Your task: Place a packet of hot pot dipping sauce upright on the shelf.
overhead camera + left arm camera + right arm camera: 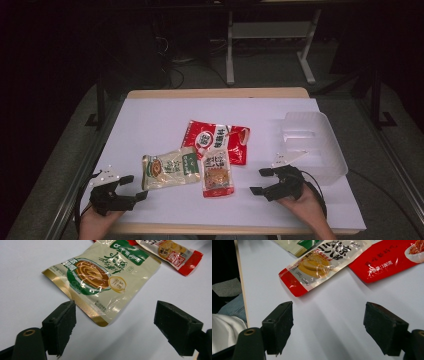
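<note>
Glossy cream pouch [170,171] lies flat, crinkled; left gripper [136,187] gapes empty beside it, right gripper [260,181] gapes empty beyond the orange packet [217,174].

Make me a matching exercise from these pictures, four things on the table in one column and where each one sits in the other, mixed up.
Things:
1. cream and green packet
2. big red packet
3. clear plastic bin
4. small red and yellow packet

Places:
A. at the table's right edge, beyond the right gripper
B. nearest the left gripper
C. farthest back of the three packets
D. between the two grippers, overlapping the big red packet's near edge

Pairs: 1-B, 2-C, 3-A, 4-D
</note>
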Demonstrator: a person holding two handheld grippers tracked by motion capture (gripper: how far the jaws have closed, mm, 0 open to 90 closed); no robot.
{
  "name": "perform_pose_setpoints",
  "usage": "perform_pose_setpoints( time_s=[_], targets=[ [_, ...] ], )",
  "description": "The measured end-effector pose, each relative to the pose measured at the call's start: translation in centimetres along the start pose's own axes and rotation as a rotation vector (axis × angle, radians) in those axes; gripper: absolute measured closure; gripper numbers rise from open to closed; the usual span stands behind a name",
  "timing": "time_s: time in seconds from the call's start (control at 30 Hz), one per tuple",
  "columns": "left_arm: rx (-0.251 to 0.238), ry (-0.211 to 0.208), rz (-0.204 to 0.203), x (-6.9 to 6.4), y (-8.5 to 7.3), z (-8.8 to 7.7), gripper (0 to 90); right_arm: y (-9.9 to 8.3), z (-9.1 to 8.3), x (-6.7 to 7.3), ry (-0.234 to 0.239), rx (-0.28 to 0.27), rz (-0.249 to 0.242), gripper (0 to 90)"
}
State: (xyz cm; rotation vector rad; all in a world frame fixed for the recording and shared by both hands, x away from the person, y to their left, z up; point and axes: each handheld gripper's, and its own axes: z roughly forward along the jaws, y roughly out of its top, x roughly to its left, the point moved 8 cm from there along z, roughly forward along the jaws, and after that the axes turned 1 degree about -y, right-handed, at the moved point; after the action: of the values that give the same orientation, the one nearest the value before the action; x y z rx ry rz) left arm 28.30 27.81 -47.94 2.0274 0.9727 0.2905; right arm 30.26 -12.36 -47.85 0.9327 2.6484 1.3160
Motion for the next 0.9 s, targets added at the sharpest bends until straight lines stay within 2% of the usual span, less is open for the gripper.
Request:
perform_pose_setpoints(
  time_s=[0.5, 0.57, 0.7, 0.9],
  targets=[
    [0.006, -0.003, 0.006, -0.2, -0.1, -0.1, 20.7, 0.4, 0.7, 0.3, 0.018, 0.009, 0.001, 22.9],
    [0.000, -0.002, 0.004, -0.3, -0.1, -0.1, 20.6, 0.7, 0.8, 0.3, 0.025, -0.004, 0.006, 22.9],
    [-0.001, -0.004, 0.005, -0.4, 0.1, 0.0, 20.6, 1.9, 1.0, 0.0, 0.043, -0.015, 0.021, 22.9],
    [0.005, -0.002, 0.007, -0.2, 0.0, 0.1, 20.8, 4.4, 1.4, -0.8, 0.031, -0.023, 0.014, 23.5]
  ],
)
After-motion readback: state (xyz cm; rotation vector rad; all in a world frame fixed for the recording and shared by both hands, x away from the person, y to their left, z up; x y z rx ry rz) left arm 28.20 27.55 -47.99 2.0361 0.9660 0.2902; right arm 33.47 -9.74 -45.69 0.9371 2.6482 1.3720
